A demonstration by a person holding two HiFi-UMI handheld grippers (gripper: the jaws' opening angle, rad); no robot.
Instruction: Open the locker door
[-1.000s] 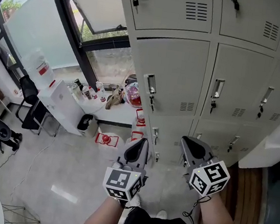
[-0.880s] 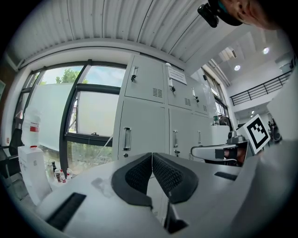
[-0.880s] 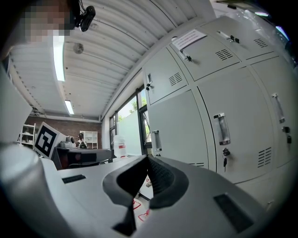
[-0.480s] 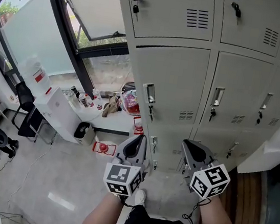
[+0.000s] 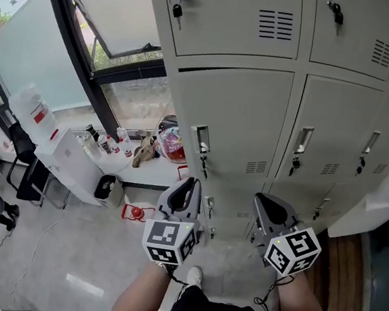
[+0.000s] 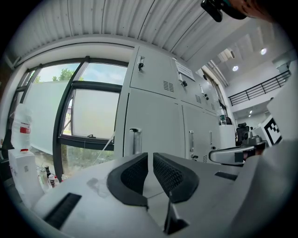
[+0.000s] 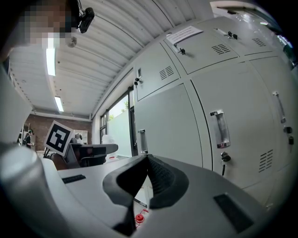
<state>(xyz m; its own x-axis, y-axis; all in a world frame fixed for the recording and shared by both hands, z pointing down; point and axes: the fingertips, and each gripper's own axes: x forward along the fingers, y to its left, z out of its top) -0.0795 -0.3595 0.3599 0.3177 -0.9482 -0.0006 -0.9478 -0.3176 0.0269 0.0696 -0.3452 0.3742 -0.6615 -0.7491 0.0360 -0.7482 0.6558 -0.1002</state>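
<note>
Grey lockers (image 5: pixel 243 115) fill the wall ahead. The middle-row left door carries a vertical handle (image 5: pixel 201 141) with a key lock under it; the same handle (image 6: pixel 135 140) shows in the left gripper view. My left gripper (image 5: pixel 187 188) is held level a short way in front of and below that handle, jaws shut with nothing between them (image 6: pixel 150 157). My right gripper (image 5: pixel 265 203) is beside it, facing the neighbouring door and its handle (image 7: pixel 220 129); its jaws (image 7: pixel 148 159) meet at the tips and are empty. Neither gripper touches a locker.
A large window (image 5: pixel 75 34) is left of the lockers. Under it stands a white table (image 5: pixel 73 152) with bottles, a black bin (image 5: pixel 106 188) and red items (image 5: pixel 132 212) on the floor. A white panel (image 5: pixel 383 192) juts in at the right.
Both grippers have moved forward toward the lockers, the left one more. The locker handles sit lower and nearer in the head view. Jaws stay shut.
</note>
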